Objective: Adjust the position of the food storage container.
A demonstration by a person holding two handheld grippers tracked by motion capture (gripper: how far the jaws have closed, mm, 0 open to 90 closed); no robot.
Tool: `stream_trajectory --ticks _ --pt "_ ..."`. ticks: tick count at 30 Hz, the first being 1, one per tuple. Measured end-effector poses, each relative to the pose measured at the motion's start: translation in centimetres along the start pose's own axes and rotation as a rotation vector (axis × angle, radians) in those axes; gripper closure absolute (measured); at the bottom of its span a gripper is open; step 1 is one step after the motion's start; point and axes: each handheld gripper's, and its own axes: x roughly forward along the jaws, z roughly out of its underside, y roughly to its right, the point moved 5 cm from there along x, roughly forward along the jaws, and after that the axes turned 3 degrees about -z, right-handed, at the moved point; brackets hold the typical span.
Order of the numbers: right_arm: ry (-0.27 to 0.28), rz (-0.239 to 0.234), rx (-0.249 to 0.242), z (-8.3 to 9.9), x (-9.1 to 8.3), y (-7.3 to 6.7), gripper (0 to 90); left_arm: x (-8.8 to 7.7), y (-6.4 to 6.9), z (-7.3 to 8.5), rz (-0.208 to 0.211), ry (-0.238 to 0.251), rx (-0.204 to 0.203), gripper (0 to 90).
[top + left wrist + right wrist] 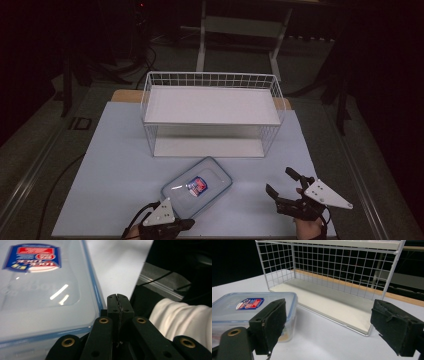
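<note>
A clear plastic container (197,186) with a blue-rimmed lid and a red and blue label lies flat on the table in front of the rack. My left gripper (190,223) is at the table's near edge, right beside the container's near side. In the left gripper view its jaws (118,303) are pressed together with nothing between them, and the container (45,290) lies just to their left. My right gripper (282,182) stands open to the right of the container. Its wide-apart fingers (332,326) frame the container (249,306) and the rack (332,277).
A white wire rack (212,80) with two shelves stands at the middle back of the pale table top (115,150). A white sleeve (180,317) shows to the right of my left gripper. Dark floor and frame legs (202,35) lie beyond the table.
</note>
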Motion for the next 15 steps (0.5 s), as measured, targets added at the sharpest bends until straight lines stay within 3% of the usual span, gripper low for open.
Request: stream_trajectory --ticks 1,3,4,5,7,8,13,15 --pt "0.0 0.0 0.0 0.0 0.0 0.0 13.0 0.0 0.0 0.0 0.0 0.0 0.0 89.5" --pt "-0.002 -0.003 0.009 0.1 0.0 0.1 13.0 -0.9 -1.3 0.4 -0.051 -0.002 -0.013 89.5" --pt "-0.006 -0.007 0.009 0.1 0.0 0.0 13.0 -1.6 -2.5 0.7 -0.072 0.007 -0.056 89.5" --pt "-0.006 -0.007 0.009 0.1 0.0 0.0 13.0 -1.6 -2.5 0.7 -0.072 0.007 -0.056 89.4" --pt "-0.005 -0.008 0.006 0.1 0.1 0.0 13.0 -2.1 -3.5 0.9 -0.122 0.012 -0.078 89.5" --pt "-0.004 -0.011 0.006 0.1 0.2 0.0 13.0 -2.4 -4.3 0.9 -0.138 0.027 -0.108 89.4" --pt "-0.005 -0.015 0.005 0.1 0.2 -0.2 13.0 -2.2 -3.8 0.6 -0.1 0.051 -0.092 89.4" --pt "-0.006 -0.016 0.007 0.1 0.3 -0.1 13.0 -1.5 -3.5 0.7 -0.103 0.022 -0.077 89.4"
